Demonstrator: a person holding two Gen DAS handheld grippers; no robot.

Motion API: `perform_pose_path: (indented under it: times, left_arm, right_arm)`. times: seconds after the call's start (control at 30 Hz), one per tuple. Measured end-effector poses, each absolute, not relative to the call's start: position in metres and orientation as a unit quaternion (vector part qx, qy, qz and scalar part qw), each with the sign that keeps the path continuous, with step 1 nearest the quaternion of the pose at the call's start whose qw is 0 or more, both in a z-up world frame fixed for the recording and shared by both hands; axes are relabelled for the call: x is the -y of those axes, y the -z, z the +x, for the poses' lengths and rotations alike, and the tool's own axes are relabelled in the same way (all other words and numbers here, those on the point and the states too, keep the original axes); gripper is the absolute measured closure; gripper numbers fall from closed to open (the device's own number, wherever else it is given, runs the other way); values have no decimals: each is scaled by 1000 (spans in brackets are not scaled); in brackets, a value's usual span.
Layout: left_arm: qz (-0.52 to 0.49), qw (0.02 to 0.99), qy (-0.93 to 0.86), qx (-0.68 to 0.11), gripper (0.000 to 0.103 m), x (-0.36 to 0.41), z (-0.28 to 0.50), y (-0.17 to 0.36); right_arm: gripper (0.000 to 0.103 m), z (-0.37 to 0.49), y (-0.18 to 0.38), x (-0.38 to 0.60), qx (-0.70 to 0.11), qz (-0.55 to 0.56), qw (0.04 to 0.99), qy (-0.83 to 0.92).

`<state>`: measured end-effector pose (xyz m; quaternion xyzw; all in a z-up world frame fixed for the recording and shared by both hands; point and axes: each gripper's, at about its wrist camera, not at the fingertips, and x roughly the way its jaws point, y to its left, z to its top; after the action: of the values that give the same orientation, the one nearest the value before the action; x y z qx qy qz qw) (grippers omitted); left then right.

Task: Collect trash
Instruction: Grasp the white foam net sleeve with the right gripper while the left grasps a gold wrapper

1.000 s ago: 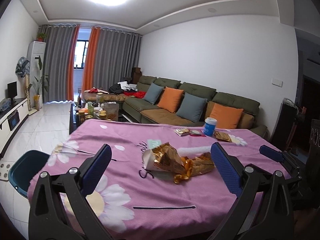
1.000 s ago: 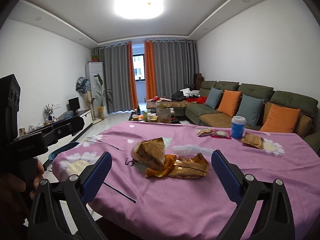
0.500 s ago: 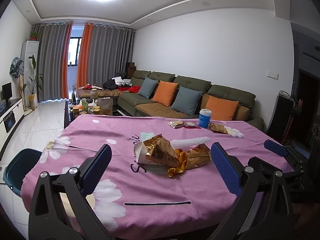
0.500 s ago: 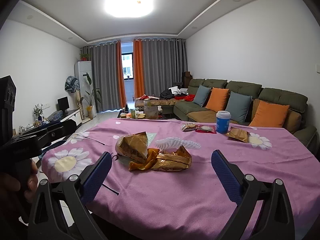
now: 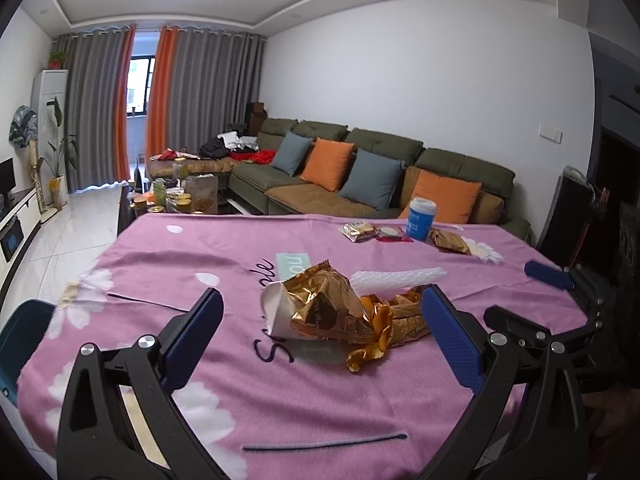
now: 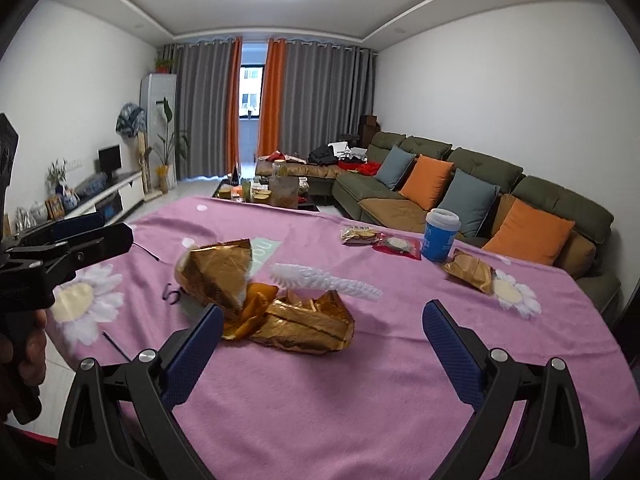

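A heap of crumpled gold foil wrappers point(image 5: 340, 312) point(image 6: 280, 308) lies mid-table on the pink flowered cloth point(image 5: 224, 264) point(image 6: 400, 380). A white foam net sleeve point(image 5: 396, 279) point(image 6: 326, 280) rests just behind the heap. Farther back are a blue and white cup point(image 5: 420, 219) point(image 6: 440, 234), two small snack packets point(image 5: 360, 230) point(image 6: 358, 235) and another gold wrapper point(image 5: 450, 240) point(image 6: 470, 272). My left gripper point(image 5: 324, 322) is open, its jaws wide to either side of the heap and short of it. My right gripper point(image 6: 324, 326) is open too, just in front of the heap.
A dark teal bin point(image 5: 20, 328) stands on the floor off the table's left edge. The right gripper's blue tip point(image 5: 548, 274) shows at the table's right side, the left gripper's body point(image 6: 68, 248) at the left. A green sofa point(image 5: 380, 176) lies beyond.
Both grippers have moved in nearer the wrapper heap and a little lower. The jaws stay wide apart, and nothing on the table has shifted.
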<state>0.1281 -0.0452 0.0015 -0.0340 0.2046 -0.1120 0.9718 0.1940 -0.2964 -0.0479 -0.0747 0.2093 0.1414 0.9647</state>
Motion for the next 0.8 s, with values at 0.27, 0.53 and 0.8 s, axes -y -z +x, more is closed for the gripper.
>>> perform_pose_path:
  times: [0.27, 0.53, 0.8]
  left_arm:
    - [-32, 961, 140, -235, 8, 63, 178, 17]
    - [-32, 948, 159, -273, 21, 78, 215, 37]
    - [-51, 935, 165, -311, 31, 84, 238, 57]
  right_arm:
    - [15, 237, 53, 292, -226, -141, 953, -147]
    - [30, 263, 60, 281, -242, -205, 933, -172]
    - [65, 269, 67, 261, -244, -262, 911, -205]
